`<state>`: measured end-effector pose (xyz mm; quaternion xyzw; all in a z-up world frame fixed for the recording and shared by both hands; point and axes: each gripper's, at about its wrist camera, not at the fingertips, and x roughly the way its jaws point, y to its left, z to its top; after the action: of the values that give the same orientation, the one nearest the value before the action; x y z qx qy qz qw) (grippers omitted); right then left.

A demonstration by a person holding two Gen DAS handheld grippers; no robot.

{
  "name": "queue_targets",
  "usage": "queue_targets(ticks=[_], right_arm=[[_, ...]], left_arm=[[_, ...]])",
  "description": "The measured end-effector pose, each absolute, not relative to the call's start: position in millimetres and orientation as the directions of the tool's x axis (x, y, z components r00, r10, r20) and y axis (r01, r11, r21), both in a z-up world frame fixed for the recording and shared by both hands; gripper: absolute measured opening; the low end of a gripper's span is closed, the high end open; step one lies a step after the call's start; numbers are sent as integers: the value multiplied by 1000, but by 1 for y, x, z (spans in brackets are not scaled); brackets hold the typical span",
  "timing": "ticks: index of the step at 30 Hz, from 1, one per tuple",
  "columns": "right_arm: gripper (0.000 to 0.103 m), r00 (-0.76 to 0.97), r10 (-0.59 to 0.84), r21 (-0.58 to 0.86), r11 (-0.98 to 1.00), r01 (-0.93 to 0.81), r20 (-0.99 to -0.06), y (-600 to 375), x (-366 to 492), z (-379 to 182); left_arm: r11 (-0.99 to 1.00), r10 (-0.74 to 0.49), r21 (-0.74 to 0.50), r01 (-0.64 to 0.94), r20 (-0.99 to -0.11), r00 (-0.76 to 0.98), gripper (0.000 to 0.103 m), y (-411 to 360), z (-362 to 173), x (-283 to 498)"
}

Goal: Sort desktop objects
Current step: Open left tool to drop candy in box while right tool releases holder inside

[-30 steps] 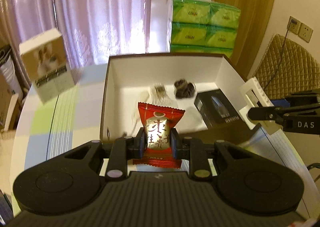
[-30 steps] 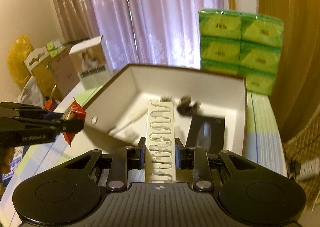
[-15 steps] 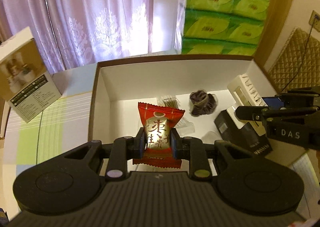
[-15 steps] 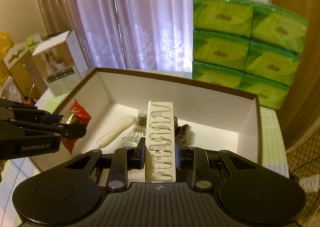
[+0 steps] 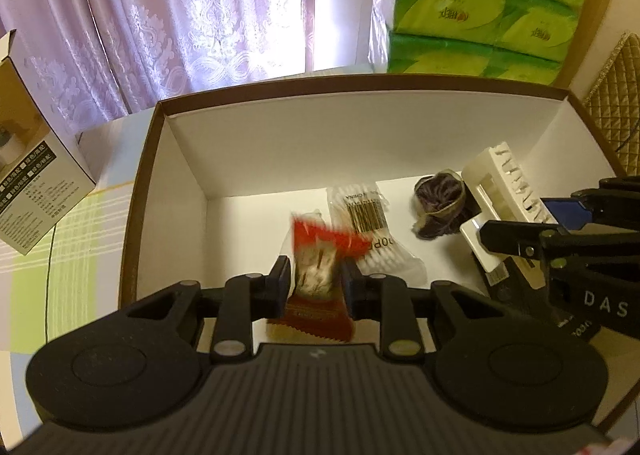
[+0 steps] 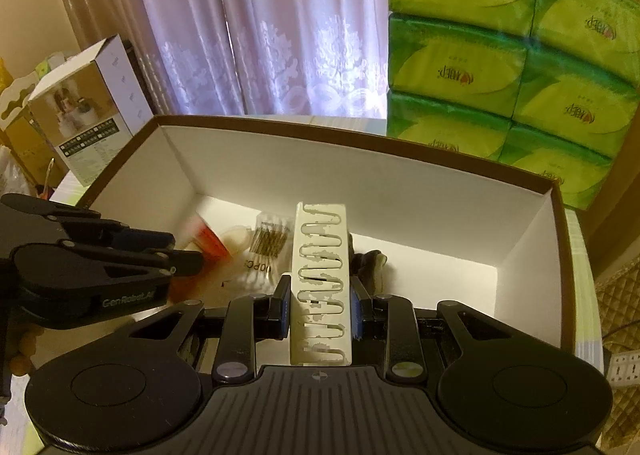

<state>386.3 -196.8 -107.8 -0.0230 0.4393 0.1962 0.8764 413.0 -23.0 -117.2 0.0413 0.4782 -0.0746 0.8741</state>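
Nearest the left wrist camera, the left gripper (image 5: 314, 281) has its fingers spread, a gap showing on either side of the red candy packet (image 5: 320, 275) between them — the packet is motion-blurred and tilted, over the near floor of the open white box (image 5: 280, 143). Whether the pads touch it at all cannot be told. In the right wrist view, the right gripper (image 6: 320, 309) pinches a white slotted plastic rack (image 6: 320, 279), held upright over the box's near edge.

Just beyond the candy lies a clear bag of cotton swabs (image 5: 370, 231) flat on the box floor. To its right sits a dark scrunchie (image 5: 438, 207), and beside that, partly hidden under the right gripper, a black carton (image 5: 516, 287).

Outside the box — on a table with a green-checked cloth (image 5: 72, 231) — stands a printed product carton (image 6: 86, 115) to the left. Behind the far wall rise stacked green tissue packs (image 6: 500, 51) and a pale purple curtain (image 5: 180, 15).
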Motion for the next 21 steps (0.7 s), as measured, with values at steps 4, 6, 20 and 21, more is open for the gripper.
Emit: queue_targets(ticks=[4,6,20,21], right_arm=[[25,532,322,131,922,-365,-783,-196,391,-112],[25,528,321,131,922,-364,-786,-195,393,-114],[25,518,314,135,926,-353,-796,-189,403,-125],[25,533,324,139,924,-358,-782,-190,403,-123]], left_arm=[[985,-88,10,175,-834,544,32,-24,-117,415],[985,-87,11,174,-833,547,32,-24,-117,416],[987,-68,25,160,-835,546,37,-18,-118,420],[987,-67,26,161,-834,547,37,-19,-119,420]])
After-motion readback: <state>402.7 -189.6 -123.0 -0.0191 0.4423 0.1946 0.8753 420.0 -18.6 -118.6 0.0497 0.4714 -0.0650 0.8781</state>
